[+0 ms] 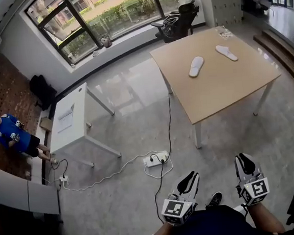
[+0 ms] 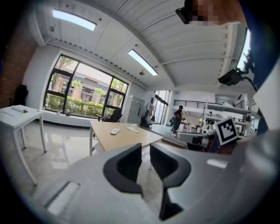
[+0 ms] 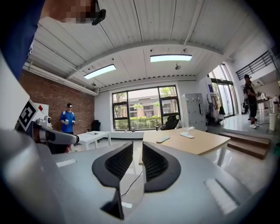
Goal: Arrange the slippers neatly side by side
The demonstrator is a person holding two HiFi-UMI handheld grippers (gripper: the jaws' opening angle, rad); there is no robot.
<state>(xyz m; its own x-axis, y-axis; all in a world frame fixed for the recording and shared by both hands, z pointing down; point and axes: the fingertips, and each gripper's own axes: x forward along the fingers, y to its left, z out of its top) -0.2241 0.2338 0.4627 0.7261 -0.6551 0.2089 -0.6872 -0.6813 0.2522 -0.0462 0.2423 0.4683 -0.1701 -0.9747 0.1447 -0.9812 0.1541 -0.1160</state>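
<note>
Two white slippers lie apart on the wooden table [image 1: 221,90], far ahead of me. The left slipper [image 1: 196,66] points away and slightly right; the right slipper [image 1: 226,52] lies angled near the far edge. Both show small in the left gripper view [image 2: 115,131] [image 2: 133,129] and the right gripper view [image 3: 162,139] [image 3: 187,135]. My left gripper [image 1: 189,178] [image 2: 145,151] and right gripper [image 1: 244,160] [image 3: 137,148] are held low near my body above the floor. Each has its jaws drawn together to a thin slit with nothing between them.
A white power strip [image 1: 156,159] with cables lies on the floor between me and the table. A white side table [image 1: 70,121] stands to the left, a black office chair [image 1: 177,22] by the window. A person in blue [image 1: 13,134] stands far left. Steps [image 1: 279,46] rise at right.
</note>
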